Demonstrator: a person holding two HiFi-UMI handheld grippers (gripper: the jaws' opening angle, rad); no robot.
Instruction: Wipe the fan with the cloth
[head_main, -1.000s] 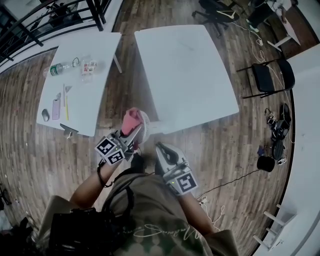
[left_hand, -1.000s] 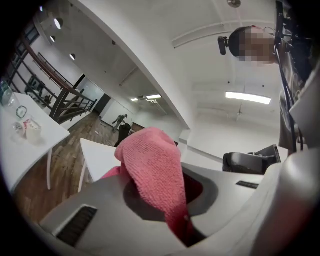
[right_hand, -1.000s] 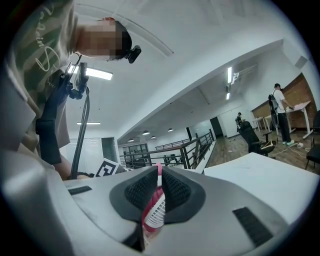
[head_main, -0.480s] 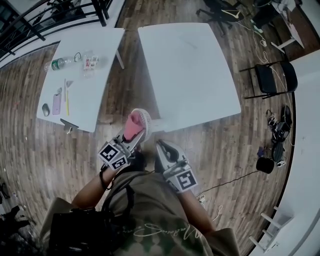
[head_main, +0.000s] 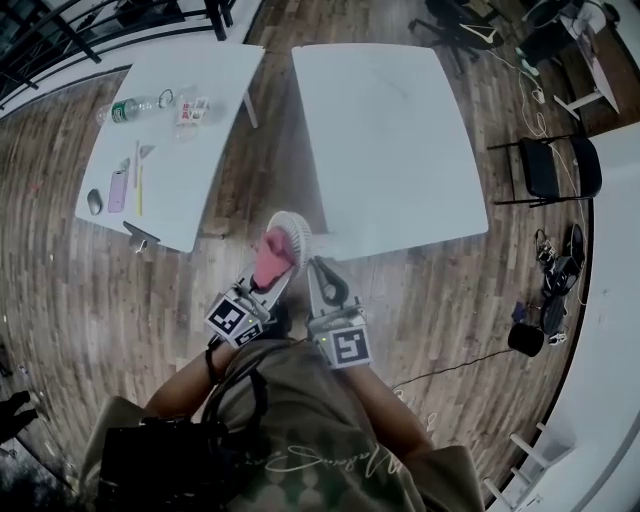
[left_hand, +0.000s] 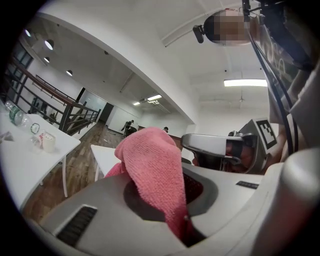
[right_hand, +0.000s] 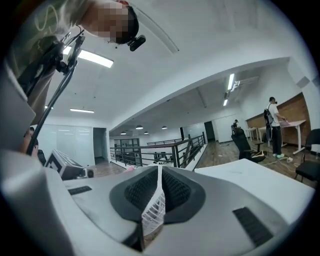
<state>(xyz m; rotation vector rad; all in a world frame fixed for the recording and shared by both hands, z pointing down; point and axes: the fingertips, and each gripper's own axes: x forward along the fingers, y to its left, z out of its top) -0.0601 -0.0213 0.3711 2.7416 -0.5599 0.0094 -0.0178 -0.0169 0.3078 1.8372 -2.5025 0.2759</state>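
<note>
Your left gripper (head_main: 272, 281): just left of fan (head_main: 291, 232), jaws clamped on pink cloth (head_main: 268, 254). Your right gripper (head_main: 316, 268): just right of fan, jaws pinched on fan's edge. Both point away from your torso, close side by side.

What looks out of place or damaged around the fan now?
Nothing stands out. The small white round fan is held by its grille in the right gripper, and the pink cloth is clamped in the left gripper.

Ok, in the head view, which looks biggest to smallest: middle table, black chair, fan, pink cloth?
1. middle table
2. black chair
3. fan and pink cloth look about alike, and the cloth hides part of the fan, so no ranking.
</note>
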